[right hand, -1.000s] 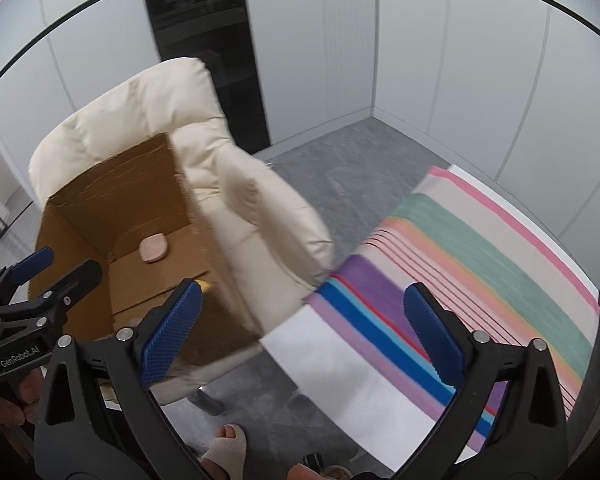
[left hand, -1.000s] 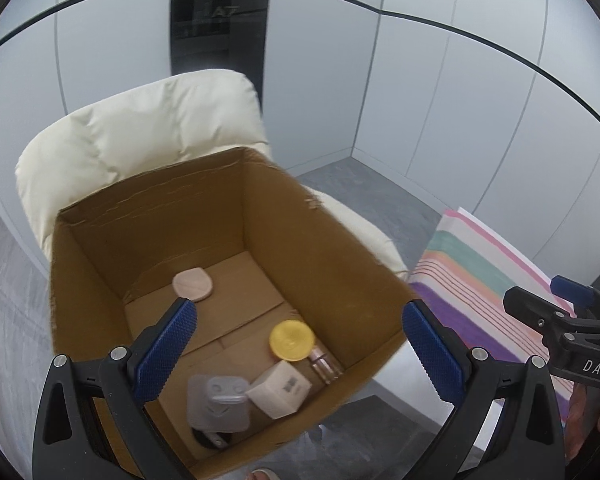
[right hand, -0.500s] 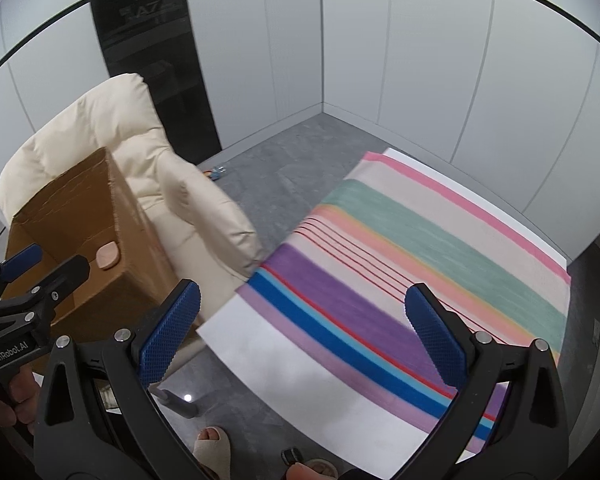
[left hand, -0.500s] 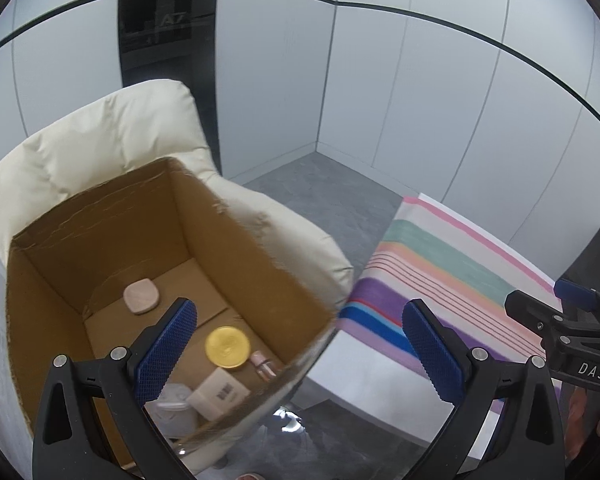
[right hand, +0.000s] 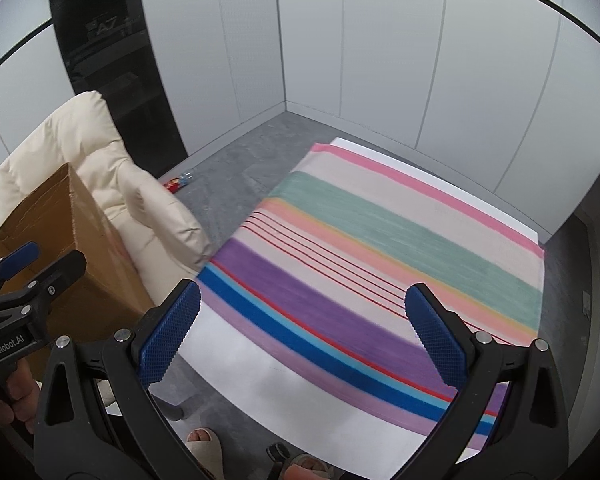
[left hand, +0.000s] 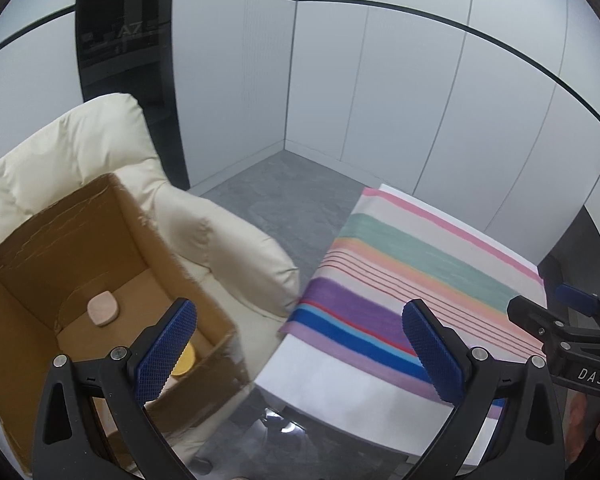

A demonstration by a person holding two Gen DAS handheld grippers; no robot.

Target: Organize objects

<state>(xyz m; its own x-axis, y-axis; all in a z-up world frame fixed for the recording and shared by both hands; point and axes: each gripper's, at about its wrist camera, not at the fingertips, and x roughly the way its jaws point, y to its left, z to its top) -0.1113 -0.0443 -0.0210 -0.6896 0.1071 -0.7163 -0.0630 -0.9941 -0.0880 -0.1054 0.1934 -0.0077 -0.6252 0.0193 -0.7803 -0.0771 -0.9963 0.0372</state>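
A: Both views have swung rightward since a second ago: the cardboard box [left hand: 100, 280] now sits at the lower left of the left wrist view, and the striped cloth [left hand: 412, 280] fills more of the picture.

B: Left wrist view, hand pose? The left gripper [left hand: 296, 344] hangs above the gap between the box and the cloth, jaws spread wide and holding nothing. Its left pad overlaps the near box corner.

A: Contents of the box: a pink flat piece [left hand: 103, 307] lies on the bottom, and a yellow round lid [left hand: 184, 362] shows partly behind the pad. The box rests on a cream armchair [left hand: 220, 240].

B: Right wrist view: the right gripper [right hand: 302, 332] hovers over the near end of the cloth, jaws likewise wide apart and empty. The cloth covers a white table [right hand: 260, 376].

A: Room: grey floor [right hand: 236, 160], pale panelled walls [right hand: 380, 60], a dark column [right hand: 112, 52]. A small red item lies on the floor behind the armchair; its kind cannot be told.
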